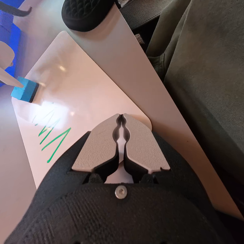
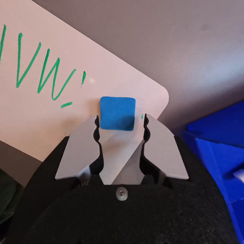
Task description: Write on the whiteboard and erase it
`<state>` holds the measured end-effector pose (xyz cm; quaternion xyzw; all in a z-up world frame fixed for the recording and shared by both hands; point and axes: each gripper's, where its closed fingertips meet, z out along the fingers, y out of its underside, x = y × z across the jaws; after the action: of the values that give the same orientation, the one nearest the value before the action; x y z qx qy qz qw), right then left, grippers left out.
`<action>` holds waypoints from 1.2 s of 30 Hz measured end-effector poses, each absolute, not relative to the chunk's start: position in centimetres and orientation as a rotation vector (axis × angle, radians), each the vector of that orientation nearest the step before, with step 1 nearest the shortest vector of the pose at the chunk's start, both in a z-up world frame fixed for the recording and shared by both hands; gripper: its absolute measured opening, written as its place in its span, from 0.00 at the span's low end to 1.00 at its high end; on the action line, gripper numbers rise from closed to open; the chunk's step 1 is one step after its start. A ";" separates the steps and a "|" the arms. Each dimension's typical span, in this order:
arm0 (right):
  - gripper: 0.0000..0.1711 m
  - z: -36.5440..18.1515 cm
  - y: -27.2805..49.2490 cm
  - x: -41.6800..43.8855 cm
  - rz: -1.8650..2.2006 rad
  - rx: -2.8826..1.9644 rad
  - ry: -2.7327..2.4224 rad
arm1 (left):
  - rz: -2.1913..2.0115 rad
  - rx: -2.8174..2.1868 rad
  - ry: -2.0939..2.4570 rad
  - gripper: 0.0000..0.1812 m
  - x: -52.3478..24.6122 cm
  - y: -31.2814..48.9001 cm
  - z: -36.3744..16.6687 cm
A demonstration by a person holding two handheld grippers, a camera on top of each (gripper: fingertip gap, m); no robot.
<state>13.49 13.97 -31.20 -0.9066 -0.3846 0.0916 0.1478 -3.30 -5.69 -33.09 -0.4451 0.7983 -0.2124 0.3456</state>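
The whiteboard [image 2: 92, 68] is a thin, glossy white sheet with rounded corners, lying flat on the smooth grey bench [image 2: 171, 39] and marked with green zigzag strokes [image 2: 43, 68]; on it near one corner sits the eraser [image 2: 117, 113] — a small squarish block of matte blue foam with a dark felt base. The right tongs [image 2: 120, 117] tilt down over that corner with grey textured fingers spread wide, holding nothing, the eraser just ahead between the tips. The left tongs [image 1: 122, 116] are closed and empty — poised over the board's opposite corner.
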 end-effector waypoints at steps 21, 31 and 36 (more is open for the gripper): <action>0.29 -32.3 11.7 11.7 0.318 -2.624 -1.250 | -0.531 -1.180 2.072 0.00 -3.3 -5.4 -33.2; 0.29 -32.3 10.1 9.8 0.360 -2.586 -1.353 | -0.529 -1.177 2.071 0.00 -3.3 -5.4 -33.2; 0.29 -32.3 15.5 16.6 0.317 -2.729 -0.907 | -0.518 -1.164 2.069 0.00 -3.3 -5.6 -33.2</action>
<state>16.60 15.55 -32.27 -0.9360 -0.3110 0.1087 0.1241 -3.28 -5.57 -33.16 -0.4489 0.7981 -0.1997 0.3488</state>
